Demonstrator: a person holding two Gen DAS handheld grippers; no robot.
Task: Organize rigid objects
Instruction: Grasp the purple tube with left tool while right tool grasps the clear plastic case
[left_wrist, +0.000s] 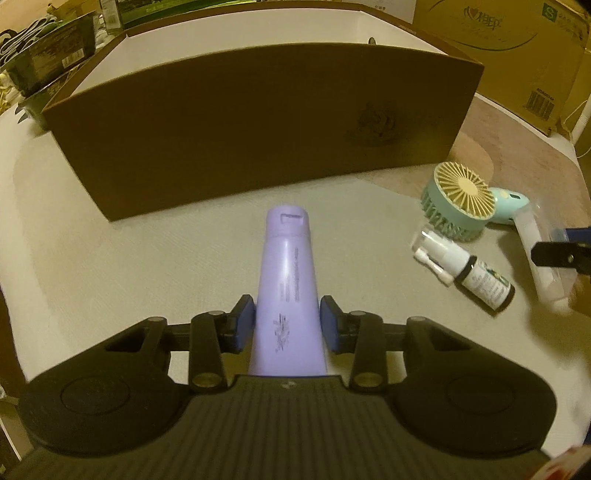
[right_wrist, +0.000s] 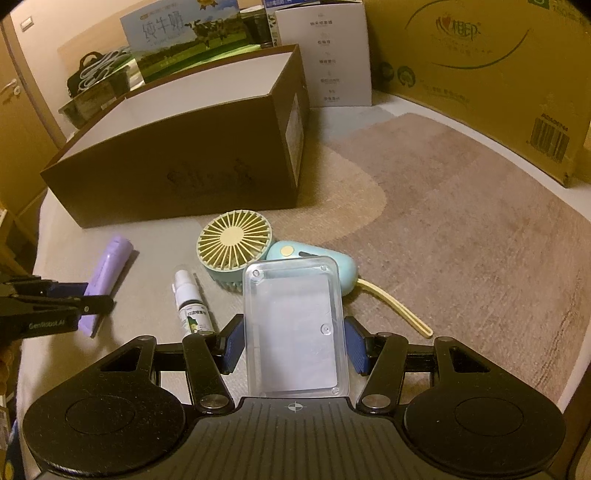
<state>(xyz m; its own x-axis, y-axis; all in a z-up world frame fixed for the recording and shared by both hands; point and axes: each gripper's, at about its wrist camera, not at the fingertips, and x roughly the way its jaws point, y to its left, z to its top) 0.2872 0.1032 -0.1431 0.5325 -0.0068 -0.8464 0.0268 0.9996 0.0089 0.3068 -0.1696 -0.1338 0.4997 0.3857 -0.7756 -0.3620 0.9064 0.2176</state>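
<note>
Straddling two picks: left gripper (left_wrist: 287, 322) around purple tube (left_wrist: 286, 280), pads just beside it, contact unclear; right gripper (right_wrist: 294, 345) around clear plastic case (right_wrist: 295, 328), pads at its sides, grip unconfirmed. Both flat on surface (right_wrist: 461, 236). Next: squeeze, lift, clear wall of open cardboard box (right_wrist: 192, 158), drop inside. Fan (right_wrist: 236, 247), spray bottle (right_wrist: 190, 306) pending.

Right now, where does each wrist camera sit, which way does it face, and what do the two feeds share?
Left wrist: sits on the left gripper, low over the table, facing the brown box; its blue fingers flank the purple tube; the right gripper's tip shows at the right edge.
Right wrist: sits on the right gripper, facing the same box from further right; its fingers flank the clear plastic case; the left gripper shows at the left edge.
Shared: box, tube, case, fan, spray bottle.
</note>
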